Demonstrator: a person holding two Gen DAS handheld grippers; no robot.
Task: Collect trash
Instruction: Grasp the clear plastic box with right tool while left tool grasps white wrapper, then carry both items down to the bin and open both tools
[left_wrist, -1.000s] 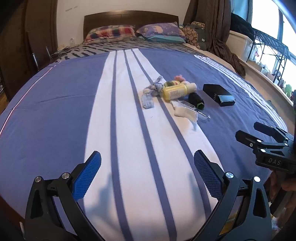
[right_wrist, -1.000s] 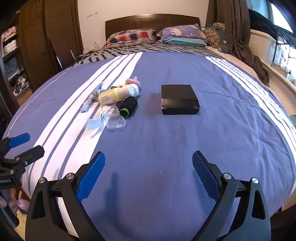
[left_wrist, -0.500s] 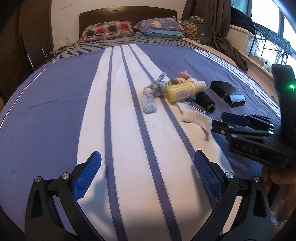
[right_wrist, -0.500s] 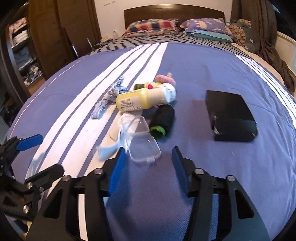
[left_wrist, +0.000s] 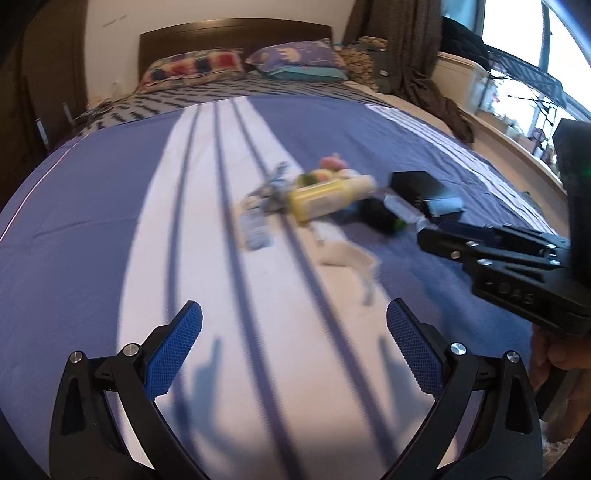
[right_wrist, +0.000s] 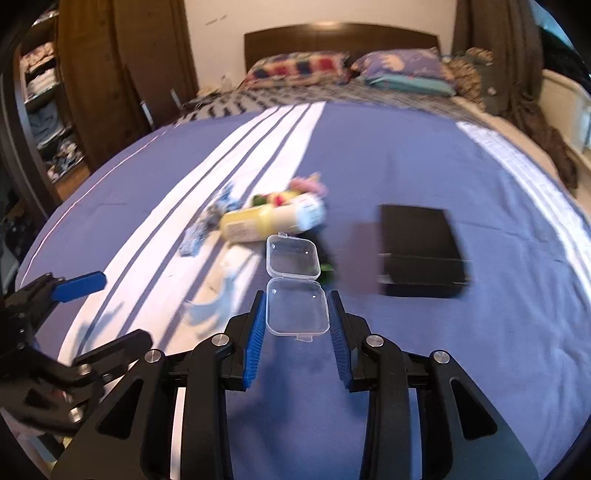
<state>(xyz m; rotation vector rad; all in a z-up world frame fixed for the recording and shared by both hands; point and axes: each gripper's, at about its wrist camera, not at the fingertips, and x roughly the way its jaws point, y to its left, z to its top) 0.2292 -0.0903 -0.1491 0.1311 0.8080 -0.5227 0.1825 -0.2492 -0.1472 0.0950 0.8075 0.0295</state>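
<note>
A clear plastic hinged box (right_wrist: 295, 286) stands open between the fingers of my right gripper (right_wrist: 297, 321), which is shut on its lower half and holds it above the blue striped bedspread (right_wrist: 424, 369). The box also shows in the left wrist view (left_wrist: 402, 212). Behind it lie a yellow bottle (right_wrist: 271, 221), a black roll with a green end (right_wrist: 325, 267), a blue-grey rag (right_wrist: 207, 225), a white tissue (left_wrist: 349, 256) and small pink and green bits (right_wrist: 295, 190). My left gripper (left_wrist: 291, 343) is open and empty above the white stripes, left of the pile.
A black box (right_wrist: 421, 251) lies on the bedspread right of the pile. Pillows (right_wrist: 347, 68) and a dark headboard (right_wrist: 340, 37) are at the far end. A wardrobe (right_wrist: 96, 74) stands left and a window ledge (left_wrist: 517, 147) right.
My right gripper moved forward to the pile, closed on the clear plastic box and lifted it. My left gripper stayed open and moved a little forward.
</note>
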